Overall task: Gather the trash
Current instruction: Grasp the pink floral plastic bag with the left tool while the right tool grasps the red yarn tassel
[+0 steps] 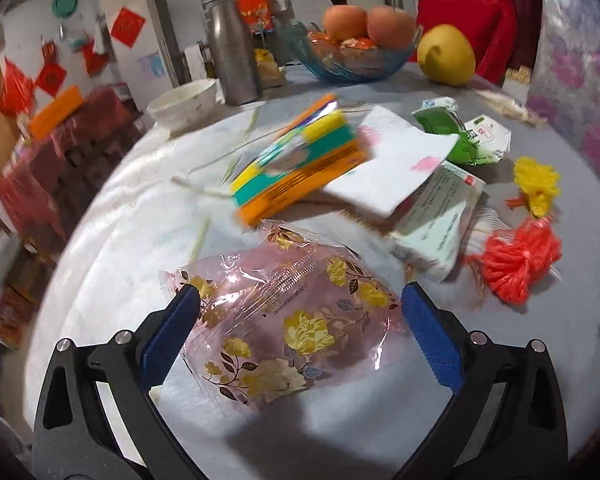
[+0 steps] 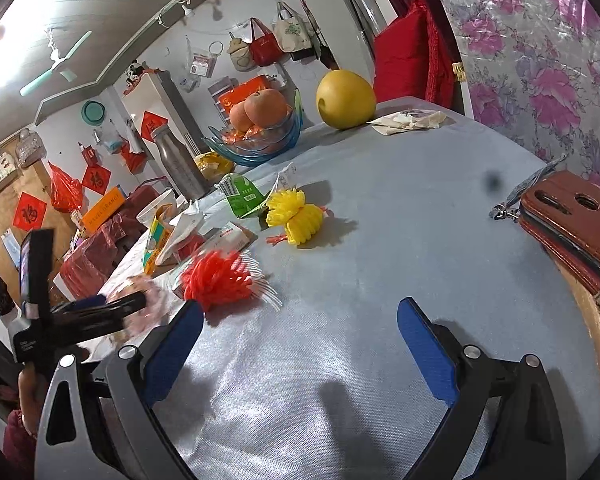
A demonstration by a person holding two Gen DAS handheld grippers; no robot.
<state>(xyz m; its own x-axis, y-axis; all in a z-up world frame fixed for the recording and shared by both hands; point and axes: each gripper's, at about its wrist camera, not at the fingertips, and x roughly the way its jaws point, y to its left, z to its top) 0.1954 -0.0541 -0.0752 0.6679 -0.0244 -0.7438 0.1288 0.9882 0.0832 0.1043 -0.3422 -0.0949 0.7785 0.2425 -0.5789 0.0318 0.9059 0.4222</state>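
Two views inspected, landmark being the pink floral plastic wrapper (image 1: 288,328).
Left wrist: left gripper (image 1: 300,306) spread wide, blue pads either side of the wrapper, contact unclear.
Beyond wrapper: orange-teal-yellow carton (image 1: 300,168), white napkin (image 1: 396,160), green-white packet (image 1: 468,136).
Right of wrapper: red mesh net (image 1: 516,260).
Right wrist: right gripper (image 2: 300,320) released, holding nothing, over bare grey tablecloth (image 2: 400,216); yellow mesh net (image 2: 296,214) beyond.

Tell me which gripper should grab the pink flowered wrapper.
Left. The left gripper is open with the pink flowered wrapper lying right between its fingers. The right gripper is open over bare tablecloth, with the wrapper off to its left.
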